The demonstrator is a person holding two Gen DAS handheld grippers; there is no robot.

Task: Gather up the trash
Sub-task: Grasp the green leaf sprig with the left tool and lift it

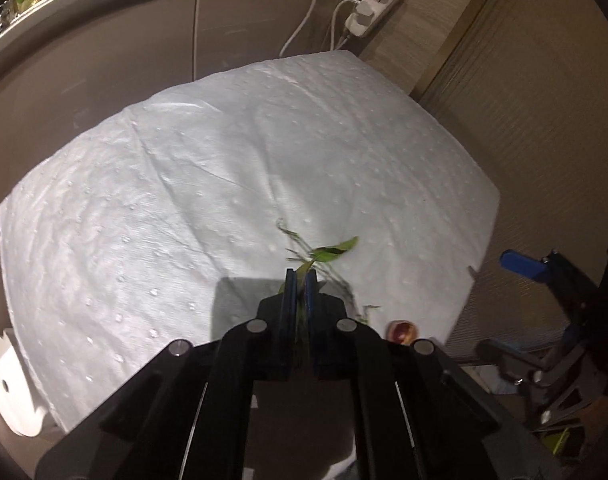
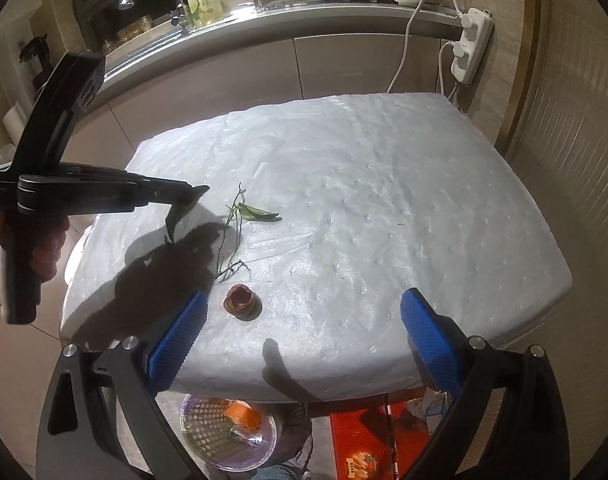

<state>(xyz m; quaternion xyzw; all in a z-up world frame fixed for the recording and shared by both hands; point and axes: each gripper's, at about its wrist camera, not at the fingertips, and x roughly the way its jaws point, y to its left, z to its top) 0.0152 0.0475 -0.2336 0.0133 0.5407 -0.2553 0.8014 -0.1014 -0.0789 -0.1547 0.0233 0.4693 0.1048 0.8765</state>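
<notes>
A white padded sheet [image 2: 383,200] covers the small table. My left gripper [image 1: 301,276] is shut on a green leaf [image 1: 304,267]; from the right wrist view the left gripper [image 2: 196,196] hovers just above the sheet with that leaf [image 2: 176,218] hanging from its tips. Another green leaf [image 2: 260,213] and thin twigs [image 2: 232,248] lie on the sheet beside it. A brown round peel [image 2: 242,301] sits near the front edge. My right gripper [image 2: 304,304] stands open over the front edge, its blue pads [image 2: 180,340] holding nothing.
Under the table's front edge stands a clear perforated basket [image 2: 208,412] with scraps, next to a red box [image 2: 363,440]. A kitchen counter [image 2: 264,16] with cabinets runs behind the table. A power strip [image 2: 471,44] with cables hangs at the back right.
</notes>
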